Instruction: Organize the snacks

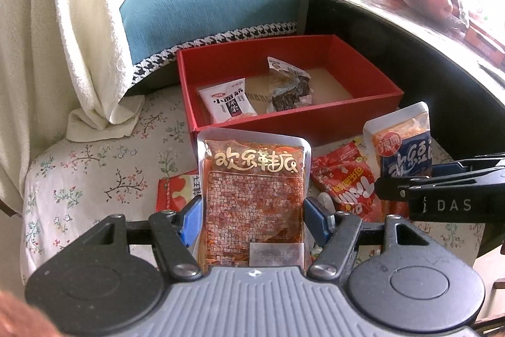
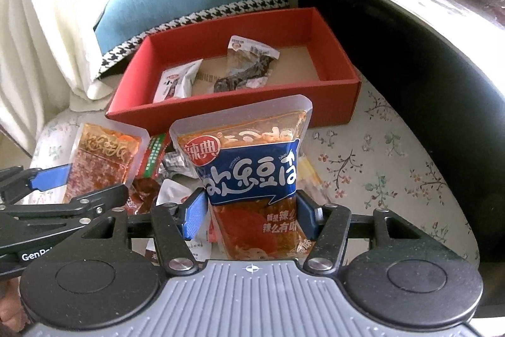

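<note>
Left wrist view: left claw (image 1: 252, 210) level, clamping upright orange packet (image 1: 252, 191).

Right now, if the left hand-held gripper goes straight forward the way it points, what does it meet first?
Probably the near wall of the red box. The left hand-held gripper holds the orange snack pack upright, aimed at that wall; depth is unclear, so it may pass over the rim.
</note>
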The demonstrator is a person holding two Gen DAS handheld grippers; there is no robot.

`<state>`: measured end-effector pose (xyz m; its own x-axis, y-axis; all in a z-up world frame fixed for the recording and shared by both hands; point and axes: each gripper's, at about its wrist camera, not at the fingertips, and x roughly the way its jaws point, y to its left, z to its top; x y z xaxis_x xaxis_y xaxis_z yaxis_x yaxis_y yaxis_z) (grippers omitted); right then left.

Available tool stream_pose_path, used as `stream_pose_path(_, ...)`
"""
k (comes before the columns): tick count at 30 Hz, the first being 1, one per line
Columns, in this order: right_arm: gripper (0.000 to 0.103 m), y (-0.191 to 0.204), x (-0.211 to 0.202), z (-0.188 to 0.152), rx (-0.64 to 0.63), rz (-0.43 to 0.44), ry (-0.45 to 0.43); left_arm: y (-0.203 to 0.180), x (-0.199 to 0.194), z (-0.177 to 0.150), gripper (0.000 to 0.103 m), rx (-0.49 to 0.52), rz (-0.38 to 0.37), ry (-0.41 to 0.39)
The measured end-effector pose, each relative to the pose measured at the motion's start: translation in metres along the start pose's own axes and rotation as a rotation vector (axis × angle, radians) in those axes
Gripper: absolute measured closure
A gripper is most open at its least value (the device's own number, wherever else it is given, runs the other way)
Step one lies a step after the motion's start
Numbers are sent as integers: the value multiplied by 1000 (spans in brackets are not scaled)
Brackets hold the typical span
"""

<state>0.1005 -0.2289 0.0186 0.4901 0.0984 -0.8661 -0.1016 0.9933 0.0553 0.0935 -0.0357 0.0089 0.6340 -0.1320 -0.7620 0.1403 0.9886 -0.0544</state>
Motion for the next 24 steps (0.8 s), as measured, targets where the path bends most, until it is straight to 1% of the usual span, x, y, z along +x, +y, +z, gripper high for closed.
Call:
stream_pose_path(8,37,2,-4,6,4,5,-28,3,-4,10,43,-24,-3,-46)
stream_pose_path(15,37,5,-9,24,16,21,-82,3,-2,23,43,-53,-9,-86)
stream_pose_path(24,37,11,0,48,23,27,-105,5,11,41,43,-61,26,-115)
